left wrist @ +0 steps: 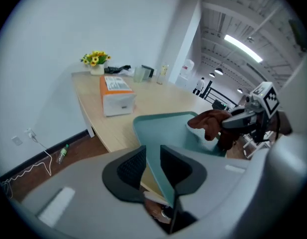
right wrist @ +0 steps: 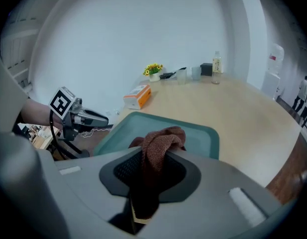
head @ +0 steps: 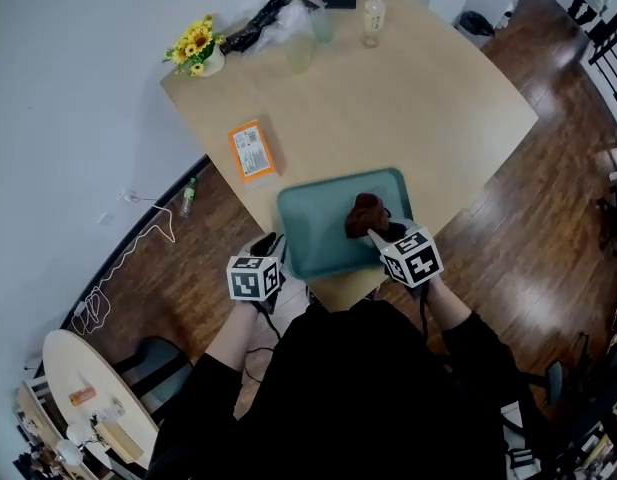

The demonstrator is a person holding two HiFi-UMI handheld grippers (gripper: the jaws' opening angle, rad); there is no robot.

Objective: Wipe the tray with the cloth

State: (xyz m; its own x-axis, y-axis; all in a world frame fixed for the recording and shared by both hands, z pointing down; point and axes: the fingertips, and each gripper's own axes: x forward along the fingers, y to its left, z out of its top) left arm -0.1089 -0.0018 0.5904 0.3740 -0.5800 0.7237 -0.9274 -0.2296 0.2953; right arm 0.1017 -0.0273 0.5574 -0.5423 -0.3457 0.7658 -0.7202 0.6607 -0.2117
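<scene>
A teal tray [head: 323,230] lies on the near edge of the light wood table [head: 418,108], in front of the person. My left gripper [head: 271,244] is at the tray's left rim. In the left gripper view the rim [left wrist: 154,158] fills the narrow slot between the left gripper's [left wrist: 153,167] pads. My right gripper [head: 385,234] is shut on a brown cloth [head: 366,215], which bunches up over the right part of the tray. In the right gripper view the cloth [right wrist: 160,139] rises from between the right gripper's [right wrist: 151,169] jaws above the tray [right wrist: 198,133].
An orange box [head: 252,151] lies on the table left of the tray. Yellow flowers [head: 196,48], cups, a bottle [head: 373,18] and dark items stand along the far edge. A bottle [head: 188,198] and a white cable lie on the wood floor at left.
</scene>
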